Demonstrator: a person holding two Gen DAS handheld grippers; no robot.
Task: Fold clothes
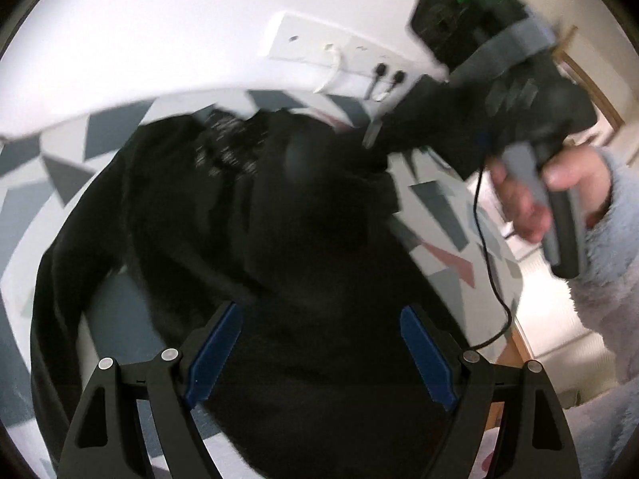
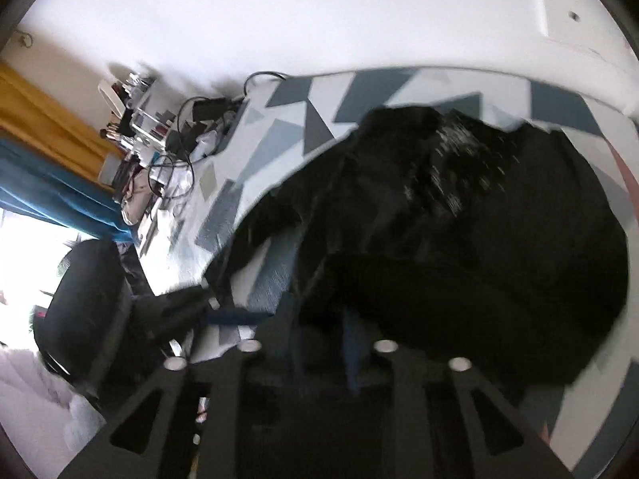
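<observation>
A black garment [image 1: 247, 215] lies crumpled on a bed cover [image 1: 52, 151] patterned with grey triangles. My left gripper [image 1: 321, 311] hovers low over the near part of the garment, its blue pads wide apart and gripping nothing. My right gripper [image 1: 373, 135], held by a hand in a fluffy sleeve, has its tip at the garment's far right edge, where cloth bunches up. In the blurred right wrist view the garment [image 2: 459, 239] covers the tips of the right gripper [image 2: 323, 319]; I cannot make out whether its pads press on cloth. The left gripper [image 2: 235, 315] shows at the lower left there.
A white wall panel [image 1: 331, 52] with plugs sits behind the bed. A black cable [image 1: 487, 259] hangs from the right gripper. Left of the bed stand a cluttered desk [image 2: 159, 139], a dark office chair [image 2: 84, 291] and blue and yellow curtains [image 2: 52, 187].
</observation>
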